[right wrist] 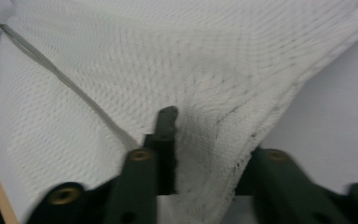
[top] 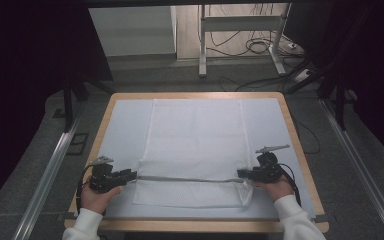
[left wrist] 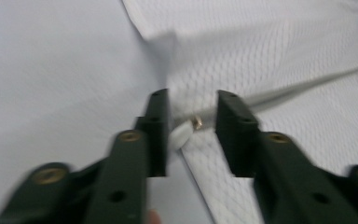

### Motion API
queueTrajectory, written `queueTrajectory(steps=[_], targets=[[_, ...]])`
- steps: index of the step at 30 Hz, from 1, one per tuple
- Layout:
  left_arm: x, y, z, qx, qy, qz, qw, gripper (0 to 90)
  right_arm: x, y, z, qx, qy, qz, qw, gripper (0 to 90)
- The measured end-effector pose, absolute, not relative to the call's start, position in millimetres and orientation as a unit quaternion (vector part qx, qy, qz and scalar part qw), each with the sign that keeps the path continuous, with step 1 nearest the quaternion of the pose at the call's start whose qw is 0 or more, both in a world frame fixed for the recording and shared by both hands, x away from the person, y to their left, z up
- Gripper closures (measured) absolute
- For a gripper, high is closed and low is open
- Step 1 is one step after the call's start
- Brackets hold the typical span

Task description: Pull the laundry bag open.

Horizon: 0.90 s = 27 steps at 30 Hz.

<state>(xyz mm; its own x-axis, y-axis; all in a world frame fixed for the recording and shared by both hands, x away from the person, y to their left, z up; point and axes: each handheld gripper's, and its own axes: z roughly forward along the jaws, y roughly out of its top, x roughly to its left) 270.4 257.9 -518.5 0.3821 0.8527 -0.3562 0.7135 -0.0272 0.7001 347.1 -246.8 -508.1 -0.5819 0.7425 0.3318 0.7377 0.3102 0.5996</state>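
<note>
A white mesh laundry bag (top: 196,145) lies flat in the middle of the table (top: 300,145), on a pale sheet (top: 125,120) that covers most of the wooden top. A grey zipper (top: 185,178) runs straight across the bag near its front edge, from one side to the other. The left tool (top: 130,175) sits at the bag's left edge, at the end of the zipper, held by the person's left hand (top: 97,196). In the left gripper view its jaws stand apart with a clear gap, and the white zipper pull (left wrist: 182,135) with its small brass piece lies between them, not pinched. The right tool (top: 242,173) is at the bag's right edge, at the other end of the zipper, held by the right hand (top: 276,187). In the right gripper view the mesh is bunched and lifted between its jaws, which are clamped on the fabric just beside the zipper line, with one jaw partly hidden beneath the cloth.
</note>
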Motion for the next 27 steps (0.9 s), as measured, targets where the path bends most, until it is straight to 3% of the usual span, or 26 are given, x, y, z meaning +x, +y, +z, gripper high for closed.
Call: queueTrajectory(steps=[3,8,17,27], targets=[[269.9,256.6,-512.5,0.709,0.545,0.1,0.437,44.6,342.9,-252.6,-502.4,0.461,0.8,0.382,0.029,47.1],[267.1,251.9,-504.6,0.724,0.518,0.13,0.436,37.0,330.5,-268.6,-491.7,0.457,0.788,0.405,0.083,36.2],[266.7,259.5,-501.5,0.721,0.521,0.133,0.437,35.3,307.8,-304.5,-492.9,0.467,0.765,0.426,0.123,32.6],[271.1,257.8,-500.7,0.711,0.528,0.151,0.44,34.4,307.9,-299.8,-492.0,0.454,0.766,0.437,0.126,27.5]])
